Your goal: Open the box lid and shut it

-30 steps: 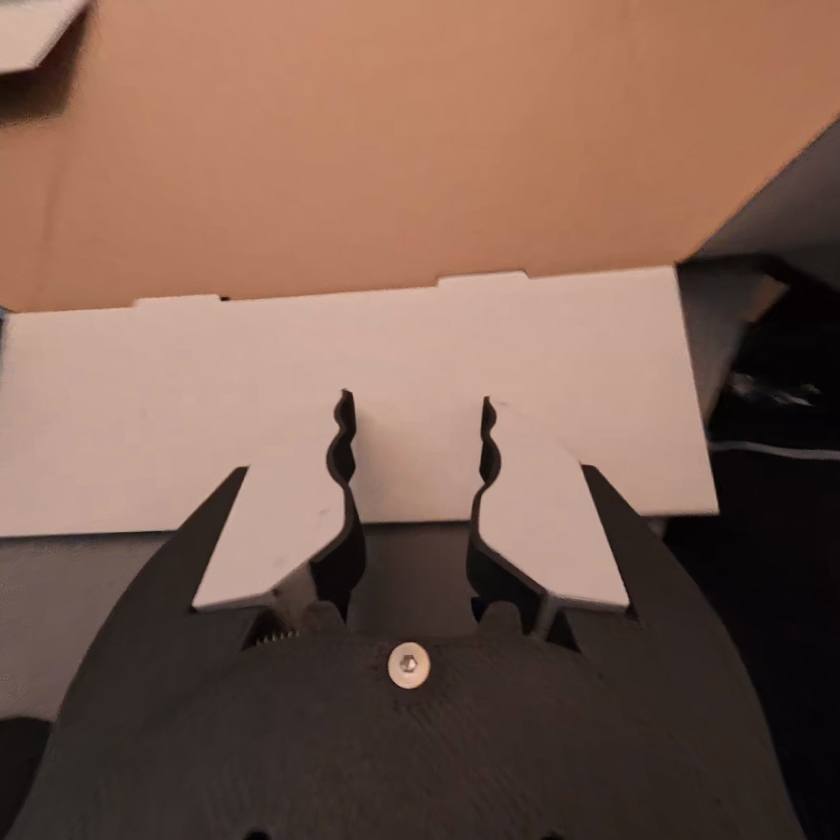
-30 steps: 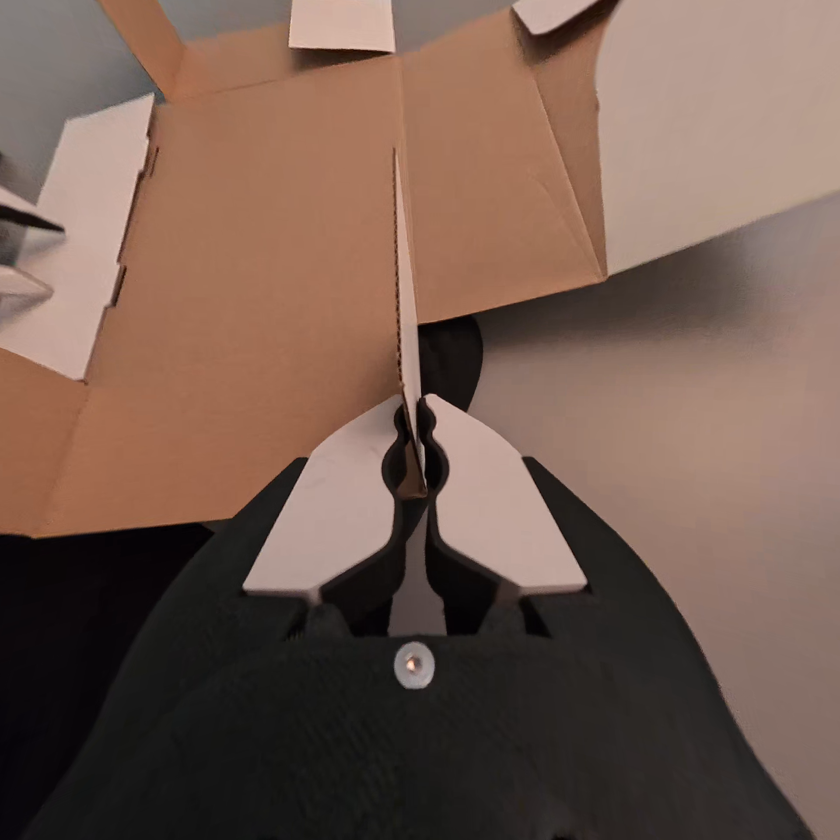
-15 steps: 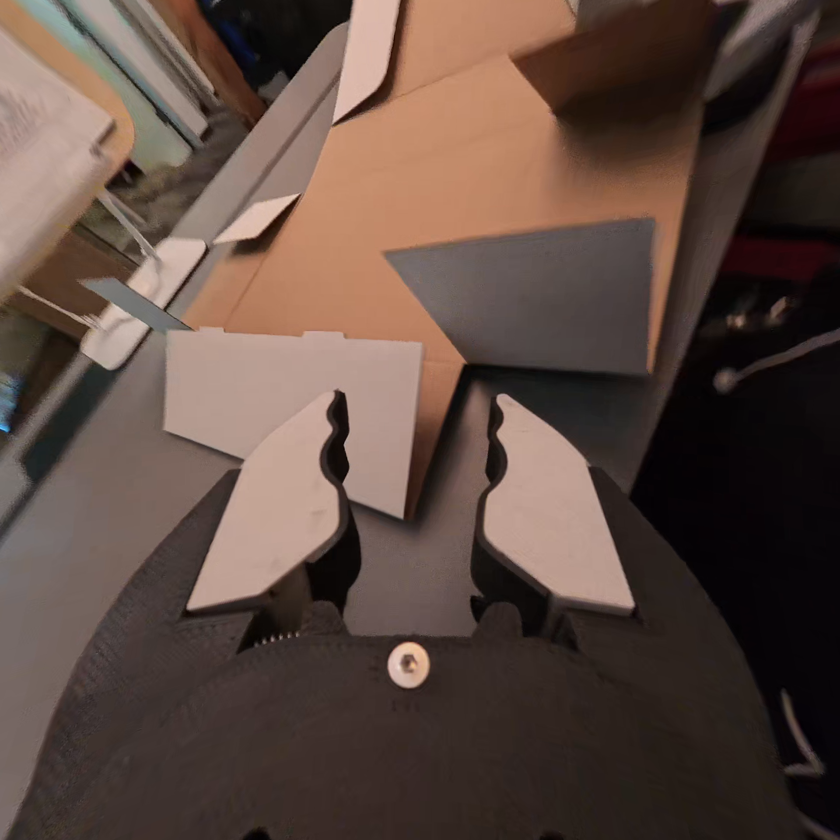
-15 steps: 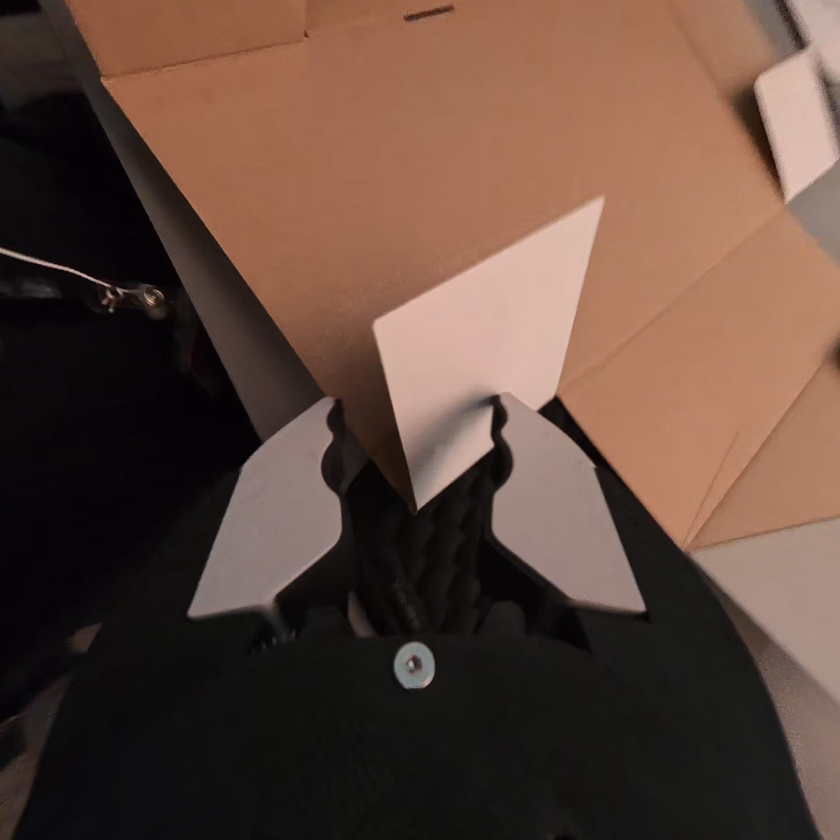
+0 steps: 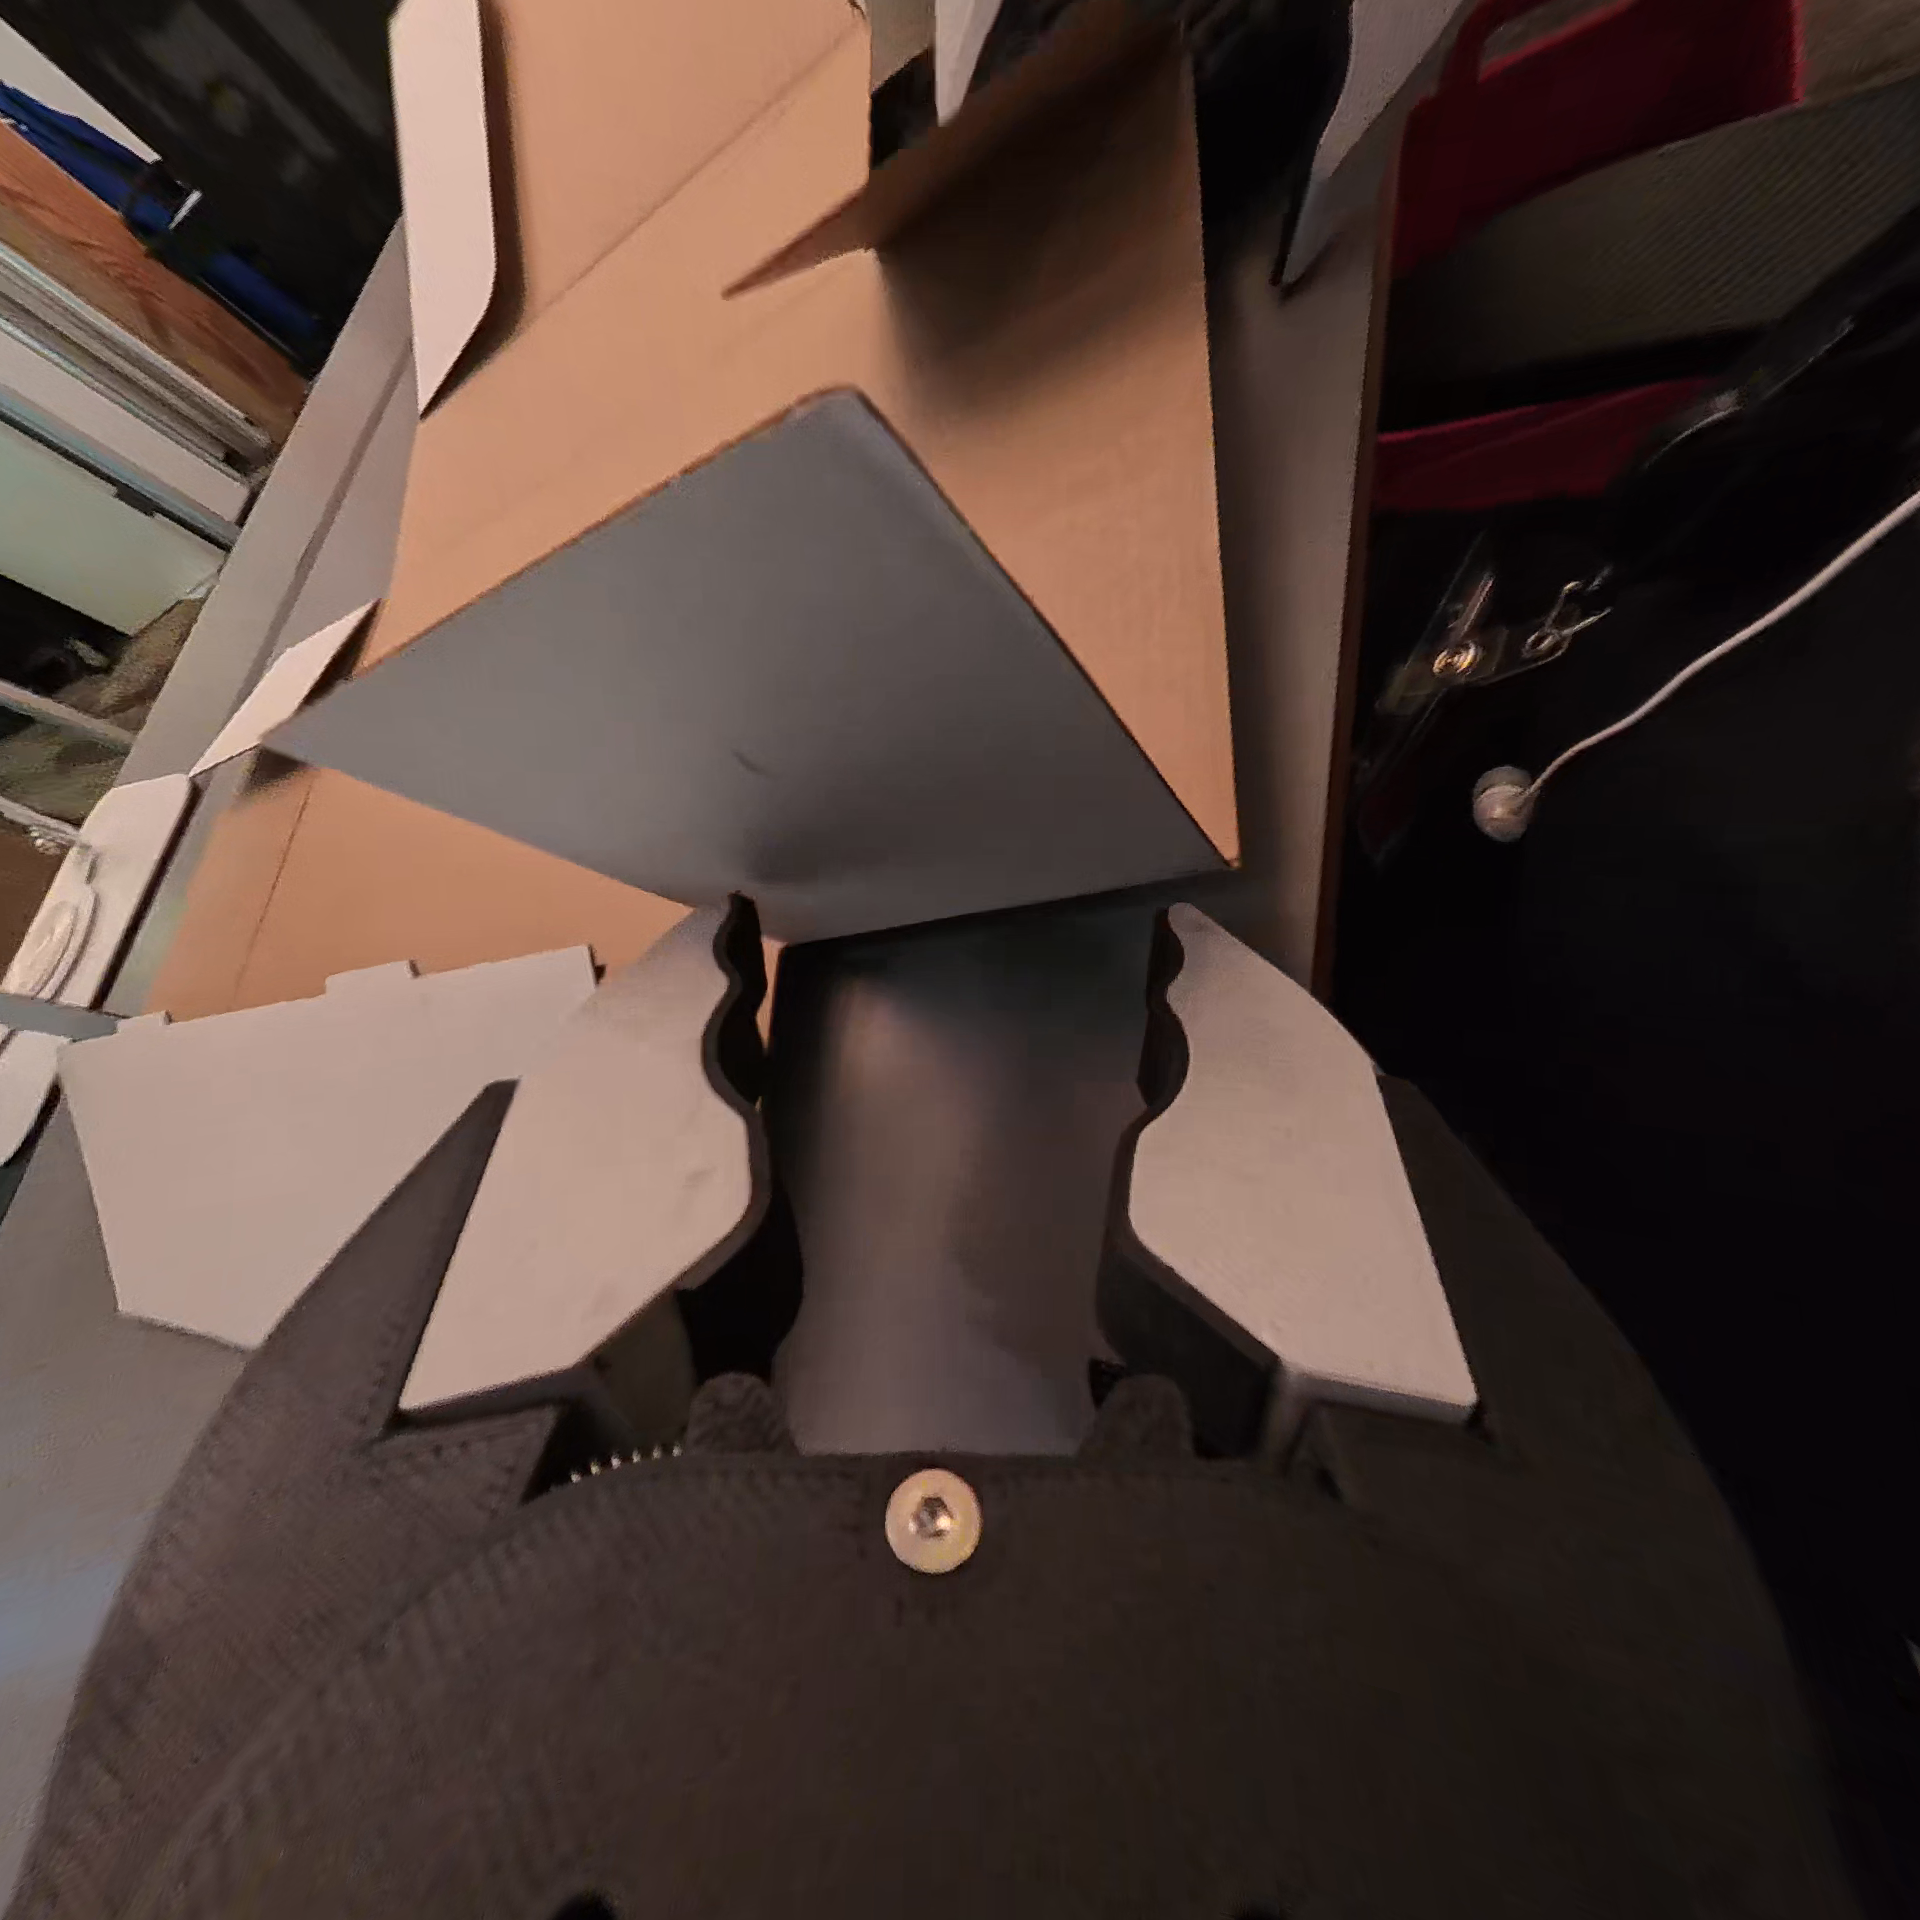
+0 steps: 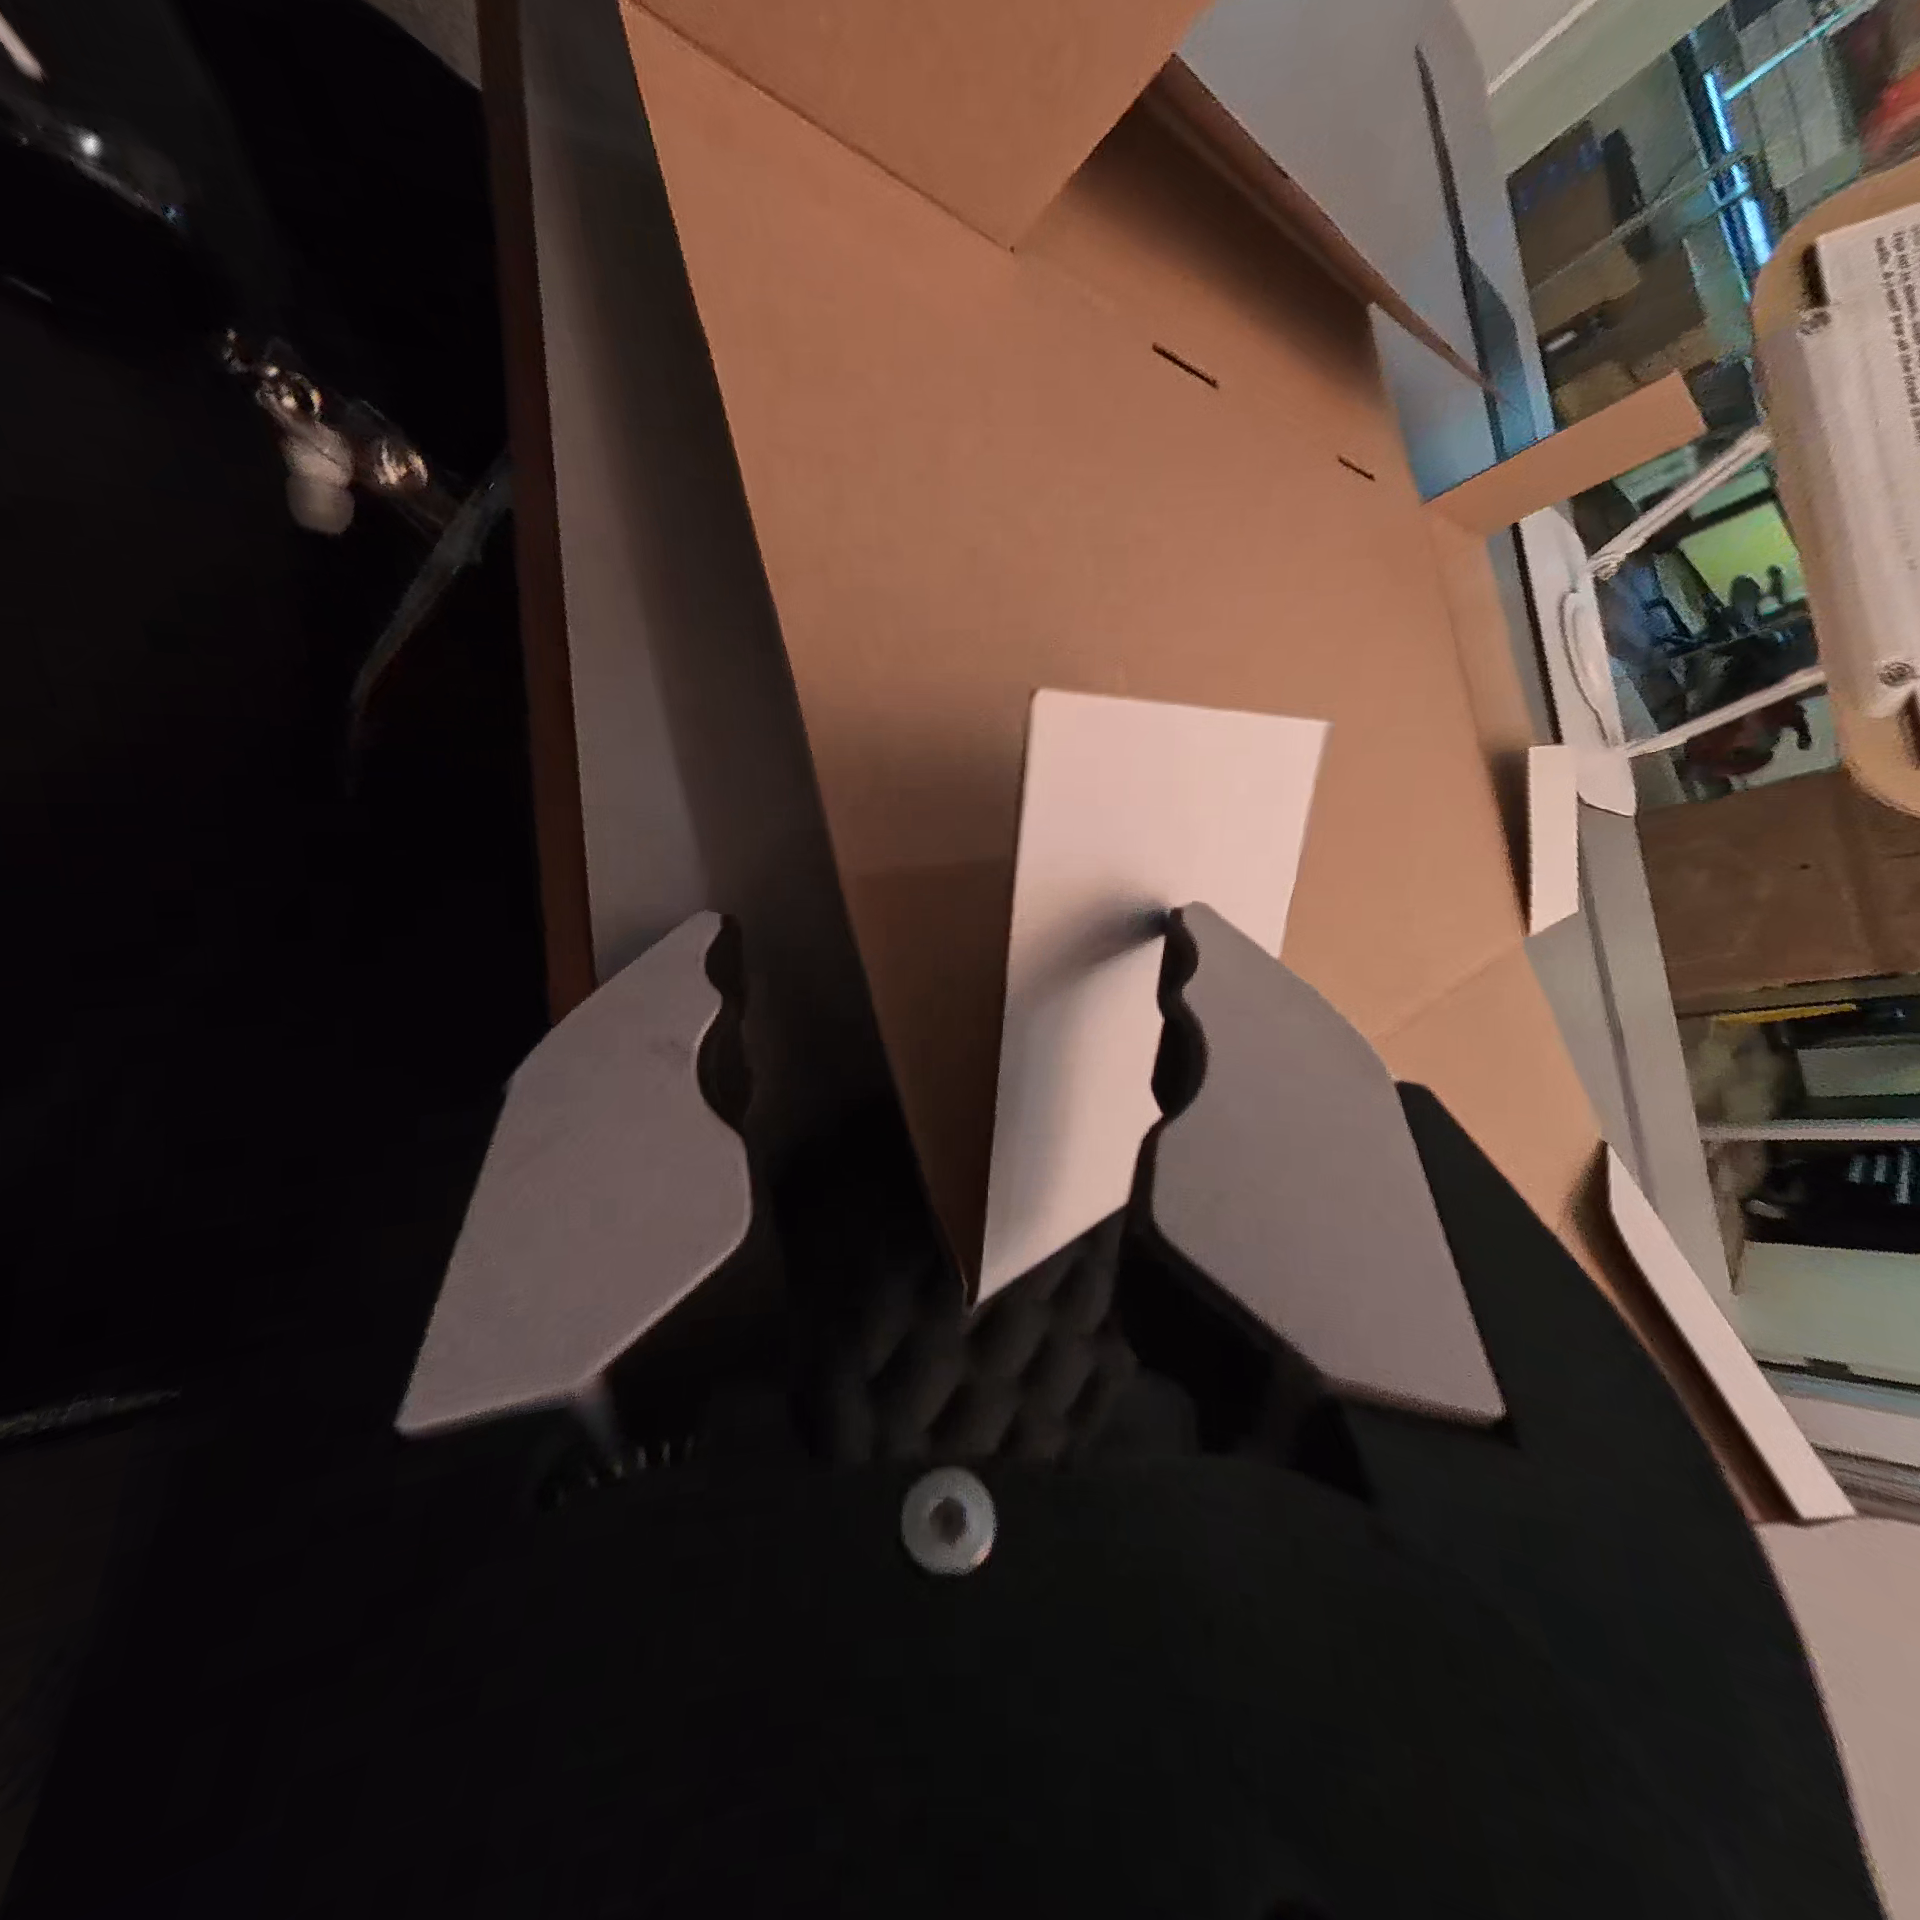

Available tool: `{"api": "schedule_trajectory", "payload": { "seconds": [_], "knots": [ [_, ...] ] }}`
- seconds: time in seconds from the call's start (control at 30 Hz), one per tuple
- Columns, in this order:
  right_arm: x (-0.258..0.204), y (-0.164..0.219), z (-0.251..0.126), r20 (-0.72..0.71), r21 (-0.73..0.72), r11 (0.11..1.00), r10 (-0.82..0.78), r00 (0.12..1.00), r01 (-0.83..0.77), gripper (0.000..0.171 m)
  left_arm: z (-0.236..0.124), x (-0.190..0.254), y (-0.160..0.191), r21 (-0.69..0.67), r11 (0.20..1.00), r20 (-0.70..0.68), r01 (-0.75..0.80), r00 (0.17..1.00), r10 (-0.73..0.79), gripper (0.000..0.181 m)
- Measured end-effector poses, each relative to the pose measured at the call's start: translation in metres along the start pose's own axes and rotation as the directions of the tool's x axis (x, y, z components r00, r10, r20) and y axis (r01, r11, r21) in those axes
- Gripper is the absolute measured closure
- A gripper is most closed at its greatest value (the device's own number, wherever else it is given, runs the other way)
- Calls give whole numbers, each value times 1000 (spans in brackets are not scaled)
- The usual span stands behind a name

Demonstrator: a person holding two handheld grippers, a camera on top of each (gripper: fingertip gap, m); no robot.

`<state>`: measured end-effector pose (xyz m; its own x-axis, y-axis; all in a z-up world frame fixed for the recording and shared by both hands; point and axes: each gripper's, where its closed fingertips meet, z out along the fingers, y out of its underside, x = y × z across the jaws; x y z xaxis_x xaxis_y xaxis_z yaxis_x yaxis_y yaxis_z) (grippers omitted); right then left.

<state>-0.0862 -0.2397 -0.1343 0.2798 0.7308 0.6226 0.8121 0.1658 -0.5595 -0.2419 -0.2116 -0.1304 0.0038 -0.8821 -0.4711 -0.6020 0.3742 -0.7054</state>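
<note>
Both tools (image 5: 951, 920) (image 6: 951, 935) gape over the unfolded box (image 5: 831, 343).

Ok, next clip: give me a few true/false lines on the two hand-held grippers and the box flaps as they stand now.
1. The left hand-held gripper is open. True.
2. The right hand-held gripper is shut on a flap. False: its jaws stand wide apart, with a white flap standing up between them, against the right finger.
3. The box lies opened out, its brown inside showing. True.
4. In the left wrist view, a grey flap stands just ahead of the fingertips. True.
5. The box lid is shut. False: the panels lie spread open on the table.
</note>
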Motion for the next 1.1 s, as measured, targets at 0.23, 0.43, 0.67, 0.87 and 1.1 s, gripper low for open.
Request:
{"api": "schedule_trajectory", "payload": {
  "seconds": [0.23, 0.43, 0.67, 0.87, 1.1],
  "knots": [
    [13, 0, 19, -209, -113, 992, 35, 977, -60, 128, 13, -9, -4, -60, 987, 2, -151, 989, 151, 114],
    [13, -5, 28, -244, -224, 967, -178, 953, 123, 155, 15, -2, 2, -136, 970, -73, -201, 978, 193, 105],
    [46, -42, 21, -206, -293, 939, -247, 947, 181, 162, 0, -29, -7, -245, 948, 95, -205, 968, 234, 93],
    [72, -81, 11, -227, -300, 943, -220, 949, 147, 165, -17, -77, -26, -413, 848, 337, -332, 810, 480, 115],
    [73, -82, 8, -225, -222, 957, -237, 945, 188, 163, -16, -90, -40, -297, 863, 386, -408, 776, 499, 175]
  ]
}}
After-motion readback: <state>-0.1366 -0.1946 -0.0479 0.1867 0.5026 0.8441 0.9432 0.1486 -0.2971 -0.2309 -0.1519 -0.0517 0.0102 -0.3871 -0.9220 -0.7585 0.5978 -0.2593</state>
